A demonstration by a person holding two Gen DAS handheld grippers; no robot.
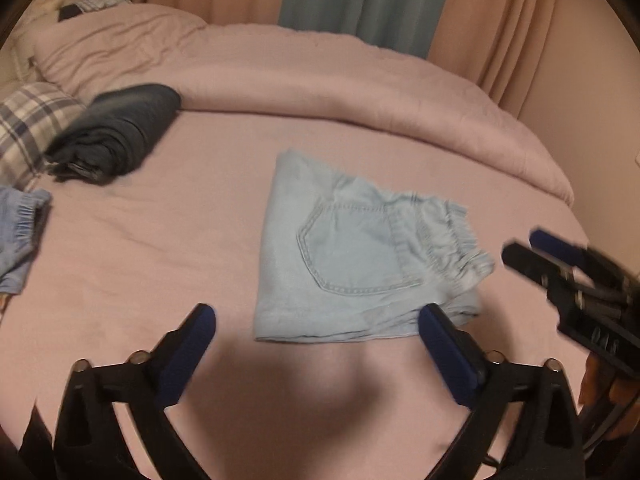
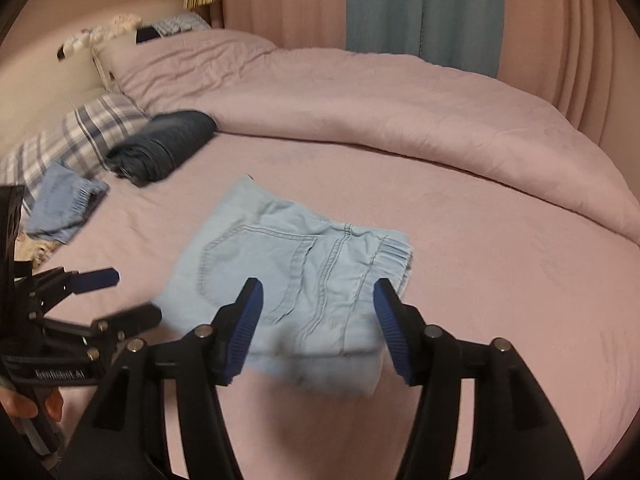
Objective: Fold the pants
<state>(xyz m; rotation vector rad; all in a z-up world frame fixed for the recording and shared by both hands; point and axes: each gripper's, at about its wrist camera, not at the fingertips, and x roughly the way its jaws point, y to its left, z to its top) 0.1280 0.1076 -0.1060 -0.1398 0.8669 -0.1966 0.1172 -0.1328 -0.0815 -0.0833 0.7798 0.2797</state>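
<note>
You are holding both grippers above the near edge of the pink bed sheet (image 1: 120,260), nothing between their pads. Your left gripper (image 1: 316,344) is standing spread wide; your right gripper (image 2: 318,320) is gaping less widely. The light-blue folded pants (image 1: 352,256) are lying flat mid-bed, back pocket up, elastic waistband pointing right, long axis running toward the rolled-back comforter (image 1: 360,88).
</note>
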